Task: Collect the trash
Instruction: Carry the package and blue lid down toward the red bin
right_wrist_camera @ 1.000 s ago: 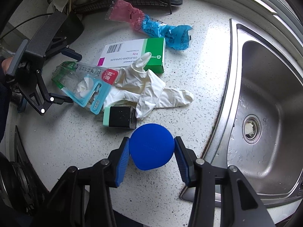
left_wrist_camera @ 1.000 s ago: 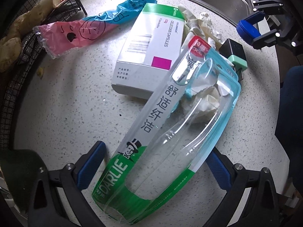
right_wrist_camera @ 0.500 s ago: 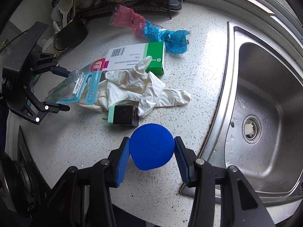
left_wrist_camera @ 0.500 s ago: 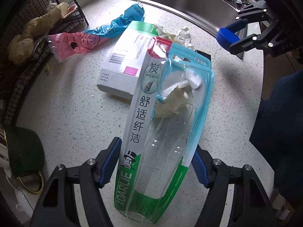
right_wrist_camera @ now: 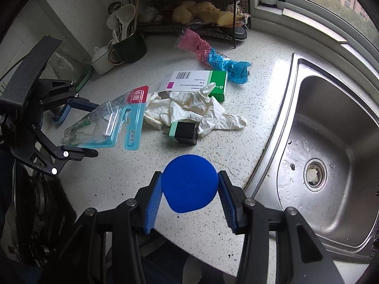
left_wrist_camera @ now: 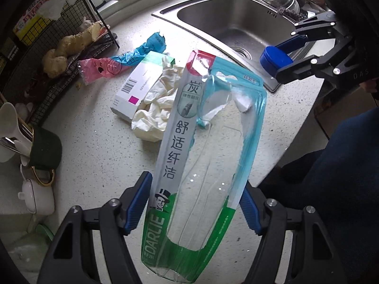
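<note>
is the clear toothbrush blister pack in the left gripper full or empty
Empty. The clear plastic toothbrush blister pack held in the left gripper is torn open at its top, and the speckled countertop shows through its see-through shell.

One clear toothbrush pack (left_wrist_camera: pixel 201 165) is sitting between the left fingers (left_wrist_camera: pixel 139 203), and one blue cap (right_wrist_camera: pixel 189 187) is sitting between the right fingers (right_wrist_camera: pixel 154 201). Ahead of the fingers, one medicine box (right_wrist_camera: pixel 196 85), one pink and blue wrapper (right_wrist_camera: pixel 210 56), one black charger (right_wrist_camera: pixel 184 132) and what looks like two white gloves (right_wrist_camera: pixel 189 108) are lying.
</note>
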`<state>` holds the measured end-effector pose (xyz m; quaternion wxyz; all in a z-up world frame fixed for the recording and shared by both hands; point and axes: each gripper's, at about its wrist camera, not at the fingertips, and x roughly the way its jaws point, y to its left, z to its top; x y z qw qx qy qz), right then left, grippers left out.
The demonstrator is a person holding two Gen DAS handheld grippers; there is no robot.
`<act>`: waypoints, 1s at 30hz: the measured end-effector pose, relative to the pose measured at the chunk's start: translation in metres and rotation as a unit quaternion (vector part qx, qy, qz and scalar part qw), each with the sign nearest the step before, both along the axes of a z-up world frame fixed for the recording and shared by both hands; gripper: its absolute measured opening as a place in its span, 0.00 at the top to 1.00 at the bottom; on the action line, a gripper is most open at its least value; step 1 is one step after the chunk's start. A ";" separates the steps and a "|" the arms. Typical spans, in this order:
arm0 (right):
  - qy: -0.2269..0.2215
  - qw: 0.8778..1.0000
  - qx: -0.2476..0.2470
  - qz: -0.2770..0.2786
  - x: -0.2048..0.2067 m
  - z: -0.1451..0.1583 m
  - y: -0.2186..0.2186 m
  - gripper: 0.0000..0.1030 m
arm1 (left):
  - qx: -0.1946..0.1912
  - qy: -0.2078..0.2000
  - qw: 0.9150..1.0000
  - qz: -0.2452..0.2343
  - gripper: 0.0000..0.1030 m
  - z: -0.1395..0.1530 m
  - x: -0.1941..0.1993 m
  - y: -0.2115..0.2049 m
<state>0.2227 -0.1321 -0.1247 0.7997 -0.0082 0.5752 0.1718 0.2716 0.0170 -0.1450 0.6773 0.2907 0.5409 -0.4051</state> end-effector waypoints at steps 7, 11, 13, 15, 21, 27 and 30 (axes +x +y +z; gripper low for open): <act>-0.018 0.999 0.017 0.034 -0.044 0.010 -0.023 0.58 | 0.047 -0.026 0.996 0.072 0.34 0.011 -0.069 -0.030; -0.026 0.998 0.029 0.048 -0.071 0.012 -0.040 0.58 | 0.059 -0.010 0.994 0.096 0.34 0.014 -0.116 -0.043; -0.027 0.998 0.033 0.053 -0.084 0.013 -0.048 0.58 | 0.060 -0.007 0.993 0.102 0.34 0.016 -0.139 -0.052; -0.029 0.997 0.035 0.059 -0.098 0.013 -0.055 0.58 | 0.068 -0.006 0.991 0.113 0.34 0.015 -0.160 -0.061; -0.026 0.996 0.042 0.081 -0.140 0.009 -0.068 0.58 | 0.077 0.008 0.986 0.148 0.34 0.010 -0.219 -0.087; -0.010 0.995 0.042 0.088 -0.174 -0.001 -0.080 0.58 | 0.077 0.037 0.976 0.200 0.34 -0.010 -0.263 -0.097; 0.000 0.996 0.032 0.088 -0.186 -0.010 -0.086 0.58 | 0.081 0.052 0.968 0.234 0.34 -0.026 -0.276 -0.098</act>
